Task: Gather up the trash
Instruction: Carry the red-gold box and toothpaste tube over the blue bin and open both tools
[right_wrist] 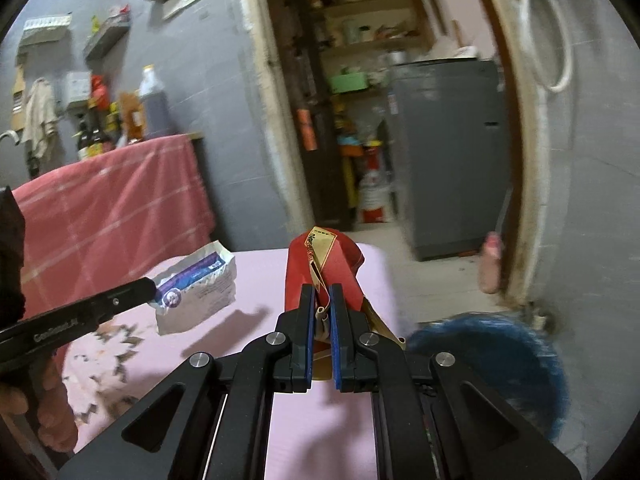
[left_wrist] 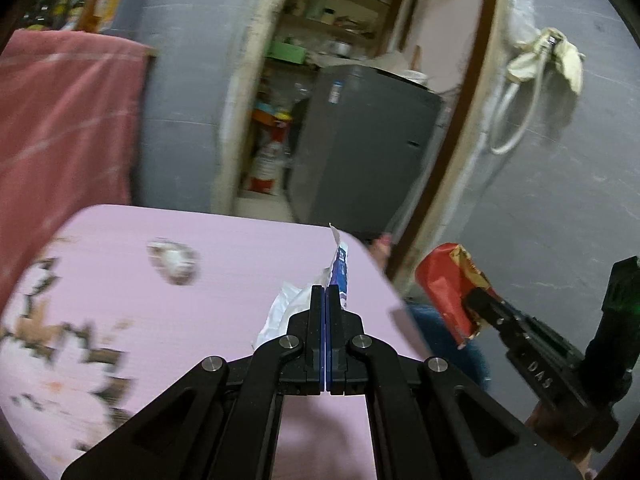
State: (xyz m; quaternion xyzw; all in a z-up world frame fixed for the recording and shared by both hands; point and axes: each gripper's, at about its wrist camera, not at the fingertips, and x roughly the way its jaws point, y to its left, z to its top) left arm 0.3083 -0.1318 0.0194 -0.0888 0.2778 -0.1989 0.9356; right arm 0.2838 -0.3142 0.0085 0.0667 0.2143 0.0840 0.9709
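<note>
My left gripper (left_wrist: 325, 289) is shut on a white and purple wrapper (left_wrist: 340, 270) and holds it above the pink table (left_wrist: 200, 232). The right wrist view shows the same white and purple wrapper (right_wrist: 200, 284) hanging from the left gripper's tip (right_wrist: 150, 286). My right gripper (right_wrist: 322, 288) is shut on a red and gold wrapper (right_wrist: 324, 256), lifted over the table's right edge. In the left wrist view that red and gold wrapper (left_wrist: 448, 288) sits at the right, held by the right gripper (left_wrist: 474, 300). A crumpled scrap (left_wrist: 174, 260) lies on the table.
A blue bin (right_wrist: 492, 360) stands on the floor right of the pink table (right_wrist: 256, 272). Behind are a doorway with a grey fridge (left_wrist: 360, 140), shelves, and a stand draped in red cloth (right_wrist: 120, 196) with bottles. A person's bare foot (right_wrist: 491, 262) rests by the doorframe.
</note>
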